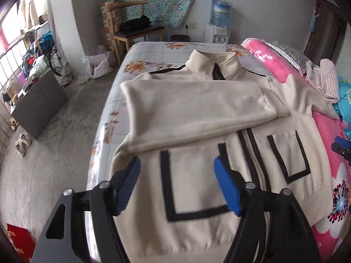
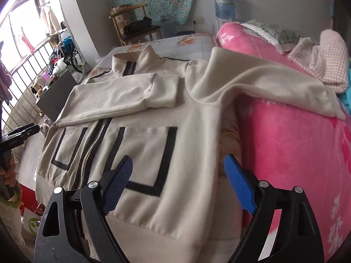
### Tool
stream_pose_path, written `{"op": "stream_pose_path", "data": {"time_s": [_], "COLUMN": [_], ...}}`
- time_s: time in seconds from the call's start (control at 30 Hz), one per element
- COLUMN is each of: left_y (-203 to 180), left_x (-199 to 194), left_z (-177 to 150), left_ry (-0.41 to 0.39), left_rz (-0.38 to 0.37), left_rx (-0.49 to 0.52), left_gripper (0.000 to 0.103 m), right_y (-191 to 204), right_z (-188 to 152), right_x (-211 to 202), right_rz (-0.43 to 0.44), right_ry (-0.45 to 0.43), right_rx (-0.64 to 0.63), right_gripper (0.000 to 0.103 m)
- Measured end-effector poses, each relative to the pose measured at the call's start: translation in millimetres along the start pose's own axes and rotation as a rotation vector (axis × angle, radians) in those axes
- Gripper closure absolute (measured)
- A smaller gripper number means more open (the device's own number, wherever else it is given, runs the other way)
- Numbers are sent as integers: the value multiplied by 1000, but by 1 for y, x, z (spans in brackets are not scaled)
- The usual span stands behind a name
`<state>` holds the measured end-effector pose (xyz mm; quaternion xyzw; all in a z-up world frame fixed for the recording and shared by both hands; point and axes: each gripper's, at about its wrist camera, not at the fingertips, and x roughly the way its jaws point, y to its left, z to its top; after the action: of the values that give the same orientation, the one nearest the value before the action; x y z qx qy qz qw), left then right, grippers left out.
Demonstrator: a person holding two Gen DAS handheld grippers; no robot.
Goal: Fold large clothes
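A cream zip jacket [image 1: 197,186] with black trim lies front up on the bed [image 1: 153,50]. One sleeve [image 1: 186,103] is folded across its chest. The other sleeve [image 2: 263,83] drapes up over a pink blanket [image 2: 296,135]. My left gripper [image 1: 176,161] hangs open above the pocket near the hem, with nothing between its blue pads. My right gripper [image 2: 178,159] is also open, over the other pocket [image 2: 144,157] and the jacket's side edge, and holds nothing. In the right wrist view the left gripper [image 2: 24,131] shows at the far left edge.
A checked cloth [image 2: 324,59] and a pillow [image 1: 287,52] lie on the pink blanket. Beyond the bed stand a wooden chair [image 1: 136,32] and a water dispenser [image 1: 219,22]. A dark cabinet [image 1: 39,105] and shoes [image 1: 22,144] are on the floor at the left.
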<state>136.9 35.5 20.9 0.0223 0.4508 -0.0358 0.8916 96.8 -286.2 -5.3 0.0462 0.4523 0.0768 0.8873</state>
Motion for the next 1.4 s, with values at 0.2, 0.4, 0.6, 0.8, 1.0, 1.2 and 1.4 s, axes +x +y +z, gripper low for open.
{"op": "stream_pose_path", "data": {"time_s": [0.2, 0.4, 0.6, 0.8, 1.0, 1.2, 1.4], "left_y": [-47, -59, -52, -41, -41, -42, -41], "left_x": [86, 140, 157, 160, 160, 159, 158], "left_z": [59, 71, 61, 56, 56, 55, 52], "left_ry": [30, 65, 89, 81, 86, 94, 73], "left_rz": [29, 26, 23, 9, 11, 29, 21], "left_rx": [94, 100, 78, 34, 24, -5, 4], "left_gripper": [28, 28, 17, 5, 5, 5, 5], "right_y": [16, 29, 36, 33, 35, -1, -104], "right_z": [24, 15, 10, 10, 21, 36, 49], "right_x": [66, 98, 103, 104, 100, 54, 16], "right_rz": [-45, -115, -170, -144, -149, -114, -122], "right_ry": [96, 136, 152, 155, 186, 88, 38], "right_rx": [-72, -185, -248, -238, -277, -137, 167], "right_gripper": [16, 8, 8, 8, 8, 8, 8]}}
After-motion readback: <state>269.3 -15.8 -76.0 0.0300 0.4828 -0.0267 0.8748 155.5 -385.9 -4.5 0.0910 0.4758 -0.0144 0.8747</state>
